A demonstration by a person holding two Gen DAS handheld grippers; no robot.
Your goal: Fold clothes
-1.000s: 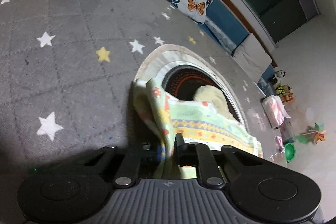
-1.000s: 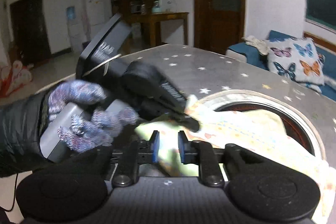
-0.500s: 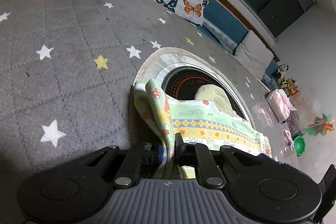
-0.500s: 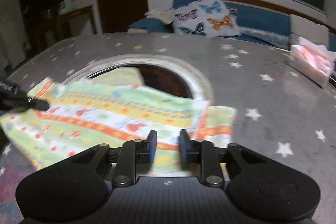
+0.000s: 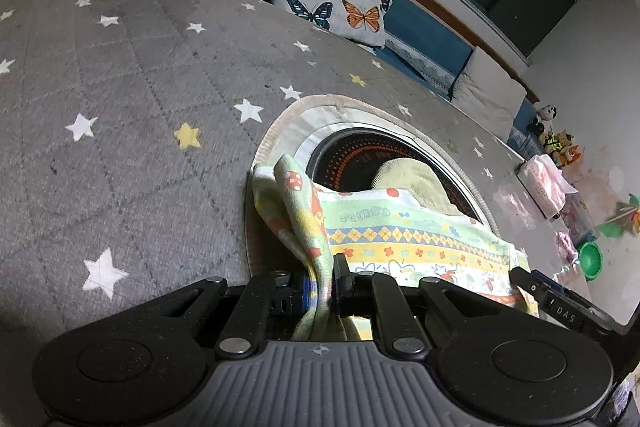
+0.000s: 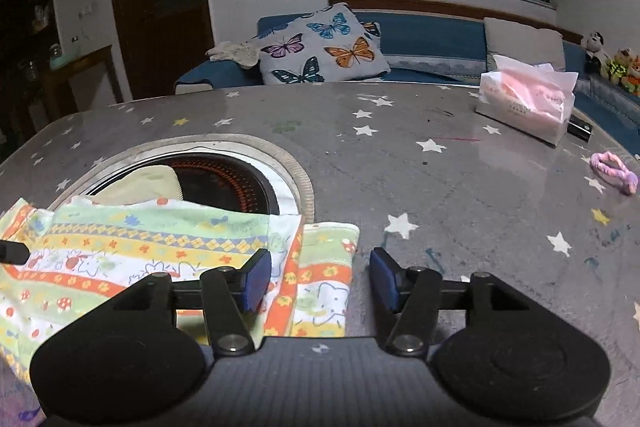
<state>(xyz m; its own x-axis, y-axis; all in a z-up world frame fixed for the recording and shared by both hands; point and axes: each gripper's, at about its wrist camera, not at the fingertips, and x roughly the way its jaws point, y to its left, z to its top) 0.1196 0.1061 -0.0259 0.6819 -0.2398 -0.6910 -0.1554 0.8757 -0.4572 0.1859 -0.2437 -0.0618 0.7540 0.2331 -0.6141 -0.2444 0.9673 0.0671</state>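
Grey starred table [image 6: 460, 187], round heater well [image 6: 224, 183] sunk left of centre. Left gripper [image 5: 320, 285] clamped on a bunched edge of striped cloth [image 5: 420, 239], lifted at the well's near rim. Cloth [image 6: 140, 259] spread flat over the near rim. Right gripper [image 6: 320, 277] apart, astride the cloth's right corner. Tissue pack [image 6: 528, 103] far right.

Right gripper body [image 5: 566, 317]: you can read "DAS".
Patterned cloth [image 5: 420, 231]: the green band's lettering is too blurred for you.
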